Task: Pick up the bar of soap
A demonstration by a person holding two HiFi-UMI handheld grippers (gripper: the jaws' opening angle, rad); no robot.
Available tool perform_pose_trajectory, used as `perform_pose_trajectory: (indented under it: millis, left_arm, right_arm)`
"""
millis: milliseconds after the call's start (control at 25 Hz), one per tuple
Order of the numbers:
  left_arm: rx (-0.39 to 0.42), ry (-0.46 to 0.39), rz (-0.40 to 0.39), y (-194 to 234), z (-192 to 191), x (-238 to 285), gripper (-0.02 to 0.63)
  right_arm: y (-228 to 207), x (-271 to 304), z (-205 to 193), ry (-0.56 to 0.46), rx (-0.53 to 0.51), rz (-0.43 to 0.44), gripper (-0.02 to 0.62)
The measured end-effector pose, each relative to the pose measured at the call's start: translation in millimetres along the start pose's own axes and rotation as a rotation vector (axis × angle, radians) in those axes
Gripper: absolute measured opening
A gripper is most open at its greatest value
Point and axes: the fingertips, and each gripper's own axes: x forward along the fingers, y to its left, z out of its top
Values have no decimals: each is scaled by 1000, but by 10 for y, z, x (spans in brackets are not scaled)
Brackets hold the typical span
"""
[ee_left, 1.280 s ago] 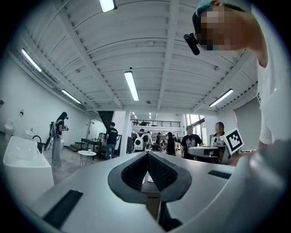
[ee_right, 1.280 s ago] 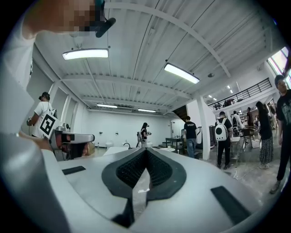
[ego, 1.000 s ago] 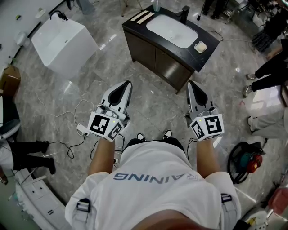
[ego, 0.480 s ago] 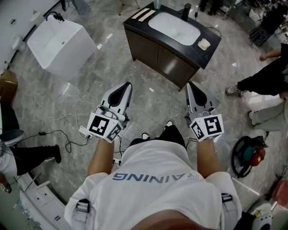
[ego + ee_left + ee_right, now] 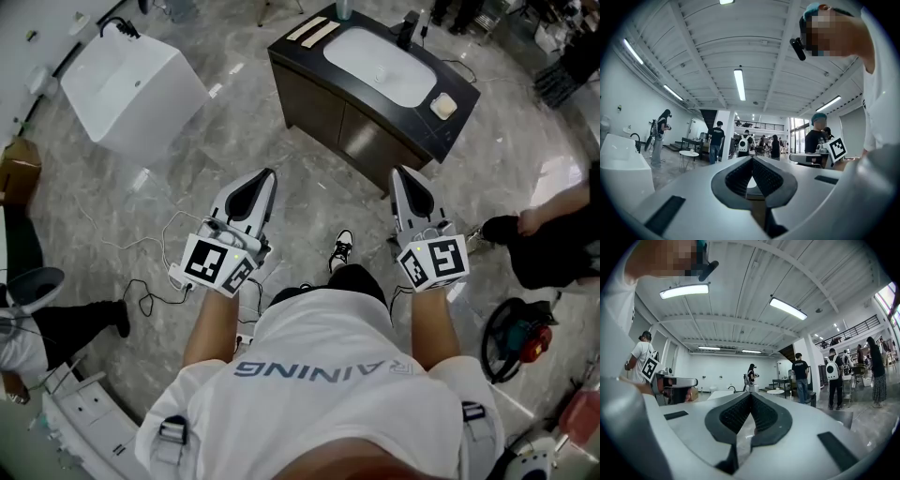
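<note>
The pale bar of soap (image 5: 443, 105) lies in a small dish at the right end of a dark vanity top (image 5: 292, 52) with a white basin (image 5: 380, 66), seen in the head view. Both grippers are held out at waist height, well short of the vanity. My left gripper (image 5: 270, 174) points toward the cabinet's front, its jaws shut with nothing between them. My right gripper (image 5: 398, 172) is likewise shut and holds nothing. The left gripper (image 5: 751, 158) and the right gripper (image 5: 750, 394) views show closed pads and a hall beyond; the soap is not in them.
A white freestanding basin (image 5: 131, 80) stands at the far left. Cables (image 5: 141, 281) trail over the marble floor by my left side. A person's arm and dark clothes (image 5: 553, 234) are at the right, with a hose tool (image 5: 514, 337) below. A black faucet (image 5: 407, 28) rises behind the basin.
The vanity has shifted to the right in the head view as the person walks toward it, one foot now stepping forward. The bystander at the right has moved. Both grippers keep their pose.
</note>
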Motion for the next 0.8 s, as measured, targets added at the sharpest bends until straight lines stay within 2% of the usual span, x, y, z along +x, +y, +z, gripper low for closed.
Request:
perform_pose_trajectory:
  millis: [200,400,800]
  left_arm:
    - [-4,13,9,221,19,468,5]
    - [2,35,0,333,21,1136,5]
    - [13,49,-38,392,30,2279,5]
  right_arm:
    - [-269,406,-45,13,17,33,11]
    - [-794,744,-103,39,60,21,11]
    - [-1904,1096,-100,42,98,-56,11]
